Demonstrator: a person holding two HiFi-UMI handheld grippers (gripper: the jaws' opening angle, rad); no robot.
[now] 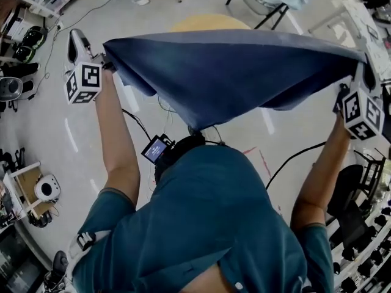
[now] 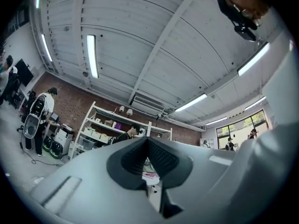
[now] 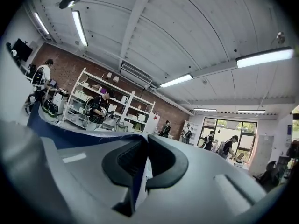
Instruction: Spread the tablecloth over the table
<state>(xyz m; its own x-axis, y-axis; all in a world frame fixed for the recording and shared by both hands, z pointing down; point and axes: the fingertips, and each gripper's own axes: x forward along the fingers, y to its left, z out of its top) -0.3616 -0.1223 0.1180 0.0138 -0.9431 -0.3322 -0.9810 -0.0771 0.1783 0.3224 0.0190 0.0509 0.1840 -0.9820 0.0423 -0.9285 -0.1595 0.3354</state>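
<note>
Up above the near side of the round table (image 1: 208,22), the blue tablecloth (image 1: 232,72) hangs stretched between left gripper (image 1: 107,63) and right gripper (image 1: 365,65), each clamped tight on a corner, so hold both corners level and taut and lower it centred.

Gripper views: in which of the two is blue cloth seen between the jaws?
The right one: the blue tablecloth is pinched in the right gripper. The left gripper shows no blue in its view.
</note>
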